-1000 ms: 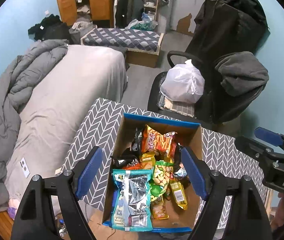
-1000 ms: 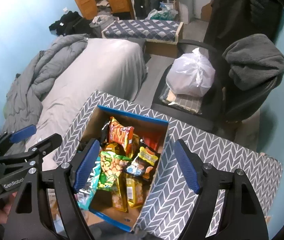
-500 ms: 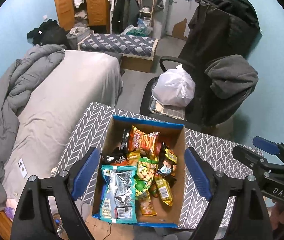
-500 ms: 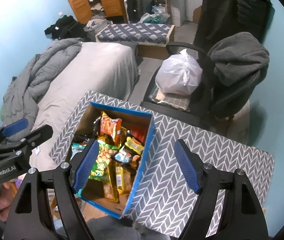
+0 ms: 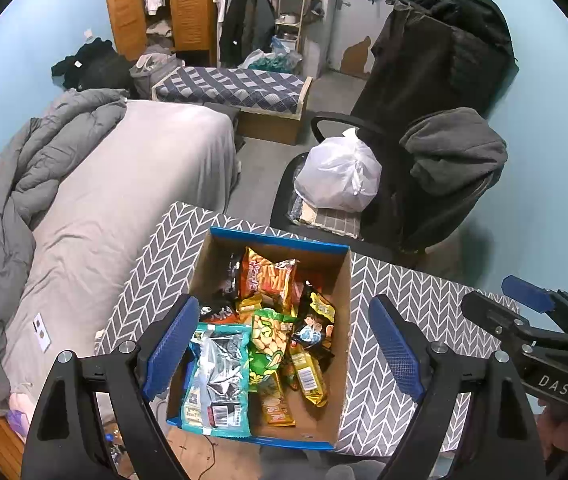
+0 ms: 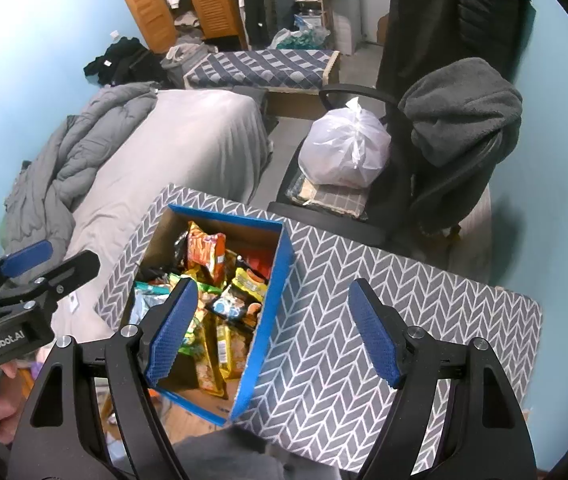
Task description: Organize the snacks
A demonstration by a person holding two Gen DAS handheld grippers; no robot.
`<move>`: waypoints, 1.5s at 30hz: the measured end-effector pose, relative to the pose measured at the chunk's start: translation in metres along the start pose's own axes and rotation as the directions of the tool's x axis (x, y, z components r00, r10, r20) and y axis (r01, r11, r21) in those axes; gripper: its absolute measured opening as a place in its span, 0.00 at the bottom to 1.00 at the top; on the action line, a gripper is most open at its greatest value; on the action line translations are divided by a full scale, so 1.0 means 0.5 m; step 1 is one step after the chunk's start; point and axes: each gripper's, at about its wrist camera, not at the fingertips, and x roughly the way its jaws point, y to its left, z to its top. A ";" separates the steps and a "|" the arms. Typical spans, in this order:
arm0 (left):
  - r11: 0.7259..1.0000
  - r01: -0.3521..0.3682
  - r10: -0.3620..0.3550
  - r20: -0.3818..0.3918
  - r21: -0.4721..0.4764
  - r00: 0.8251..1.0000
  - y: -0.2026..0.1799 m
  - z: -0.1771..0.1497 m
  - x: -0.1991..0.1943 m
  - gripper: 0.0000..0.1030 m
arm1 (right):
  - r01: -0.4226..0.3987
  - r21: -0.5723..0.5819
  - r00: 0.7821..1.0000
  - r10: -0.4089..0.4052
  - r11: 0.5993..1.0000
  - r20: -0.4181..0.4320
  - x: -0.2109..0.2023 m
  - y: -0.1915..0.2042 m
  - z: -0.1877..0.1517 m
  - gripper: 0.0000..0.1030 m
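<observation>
Well, both claws hover high over the table with nothing in them. The left gripper (image 5: pixel 280 344) has its blue ribbed pads spread wide, straddling the cardboard box (image 5: pixel 342 344) from above; the right gripper (image 6: pixel 274 332) is equally wide open, hanging over the box's blue right wall and the bare herringbone tablecloth (image 6: pixel 364 312) at its 3 o'clock.

Where are the snacks? All inside the box: a teal-and-silver foil bag (image 5: pixel 218 380) at 6 o'clock, a green peanut-print packet (image 5: pixel 270 336) at centre, an orange crisp bag (image 5: pixel 268 276) propped at 12 o'clock, a black-and-yellow pouch (image 5: pixel 316 316) toward 3, and a gold packet (image 5: pixel 308 376) lying flat near 5. They overlap loosely, some tilted, some flat. That fits a jumble waiting to be sorted, or packets just gathered in, and the scene alone doesn't settle which.

Any grasp calls for care. These are crinkly foil and plastic film, puffed with air, slippery and easily crushed, so pinch a crimped seal edge rather than the pillowy middle, and come straight down to avoid snagging neighbours. The box is light corrugated card with thin walls and could slide on the cloth, so the free claw may need to steady it.
</observation>
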 end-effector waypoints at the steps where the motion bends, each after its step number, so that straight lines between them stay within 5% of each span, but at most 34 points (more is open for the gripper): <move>1: 1.000 -0.002 0.002 -0.002 -0.001 1.000 -0.002 -0.001 0.000 0.85 | -0.001 0.000 1.000 0.001 1.000 -0.001 0.000 -0.003 -0.001 0.75; 31: 0.999 -0.052 0.052 0.000 0.009 0.999 -0.022 -0.002 -0.016 0.85 | -0.024 -0.010 1.000 0.024 1.000 0.000 -0.003 0.005 -0.008 0.75; 45: 0.994 -0.091 0.095 -0.066 0.059 0.993 -0.038 -0.008 -0.003 0.85 | -0.025 -0.009 1.000 0.025 1.000 -0.003 -0.003 0.006 -0.009 0.75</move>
